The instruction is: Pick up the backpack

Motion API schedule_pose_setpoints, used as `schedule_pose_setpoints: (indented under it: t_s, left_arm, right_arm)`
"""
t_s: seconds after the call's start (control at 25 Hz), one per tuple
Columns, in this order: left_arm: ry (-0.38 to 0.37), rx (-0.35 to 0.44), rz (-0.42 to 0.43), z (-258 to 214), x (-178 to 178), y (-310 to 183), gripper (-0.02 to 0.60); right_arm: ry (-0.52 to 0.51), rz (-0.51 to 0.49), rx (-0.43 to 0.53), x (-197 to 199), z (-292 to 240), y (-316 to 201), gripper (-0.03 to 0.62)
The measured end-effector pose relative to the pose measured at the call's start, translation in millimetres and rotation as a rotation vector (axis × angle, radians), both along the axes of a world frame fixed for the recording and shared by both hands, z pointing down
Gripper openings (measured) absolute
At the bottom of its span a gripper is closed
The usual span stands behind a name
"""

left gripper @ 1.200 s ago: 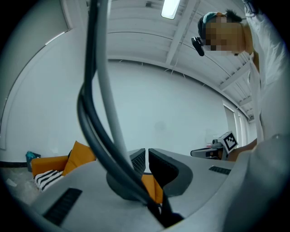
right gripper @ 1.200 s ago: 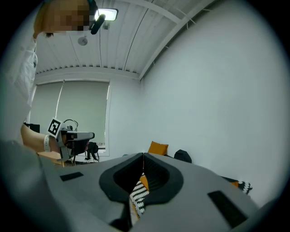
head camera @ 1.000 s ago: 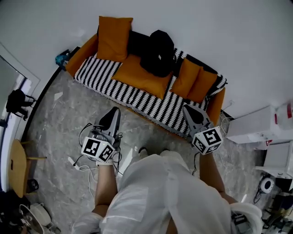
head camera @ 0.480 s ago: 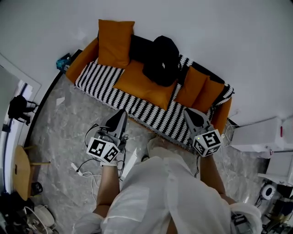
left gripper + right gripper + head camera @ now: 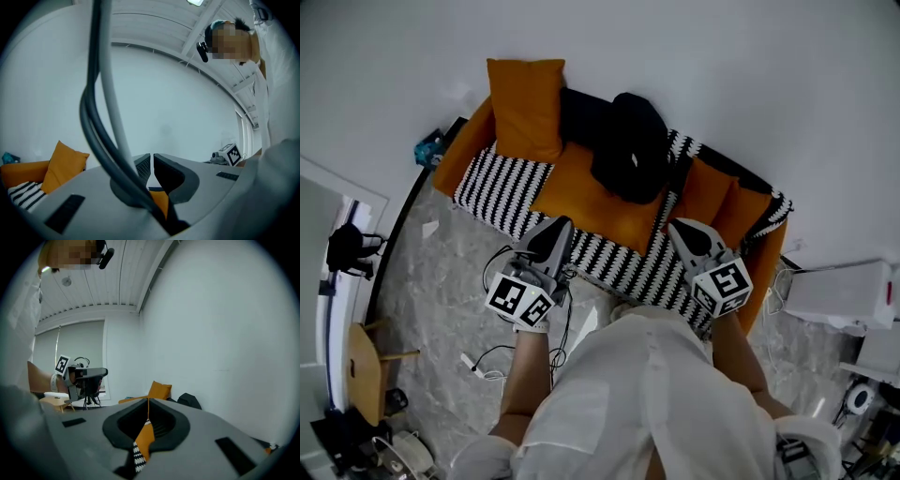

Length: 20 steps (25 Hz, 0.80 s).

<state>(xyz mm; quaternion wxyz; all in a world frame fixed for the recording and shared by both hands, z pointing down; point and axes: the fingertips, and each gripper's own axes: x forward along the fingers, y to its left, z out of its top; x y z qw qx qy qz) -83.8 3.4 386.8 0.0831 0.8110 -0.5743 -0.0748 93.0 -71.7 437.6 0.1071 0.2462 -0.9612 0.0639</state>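
A black backpack (image 5: 628, 148) sits upright on the orange sofa (image 5: 467, 141) against the wall, between orange cushions; the right gripper view shows its top (image 5: 189, 401) beyond the jaws. My left gripper (image 5: 561, 230) hangs over the sofa's striped front edge, short of the backpack and to its lower left, jaws shut with nothing between them (image 5: 151, 165). My right gripper (image 5: 679, 231) is over the striped cover to the backpack's lower right, also shut and empty (image 5: 148, 403).
Orange cushions (image 5: 525, 106) lie on both sides of the backpack on the black-and-white striped cover (image 5: 506, 183). Cables (image 5: 483, 361) trail on the marble floor at left. A wooden stool (image 5: 364, 370) stands far left, white boxes (image 5: 834, 295) at right.
Both grippers, and the person, have moved forward toward the sofa; they went from over the floor to over the sofa's front edge. Jaws stayed shut.
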Motion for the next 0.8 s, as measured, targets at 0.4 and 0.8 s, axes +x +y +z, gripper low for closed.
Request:
schedule_pose_setpoints:
  t_s: [0.4, 0.8]
  left_arm:
    - [0.016, -0.019, 0.058, 13.1, -5.3, -81.3, 0.04]
    - [0.029, -0.079, 0.214, 40.6, -27.6, -164.5, 0.04]
  right_arm:
    - [0.036, -0.017, 0.013, -17.0, 13.3, -63.2, 0.018]
    - [0.067, 0.114, -0.024, -36.8, 27.0, -125.0, 0.023]
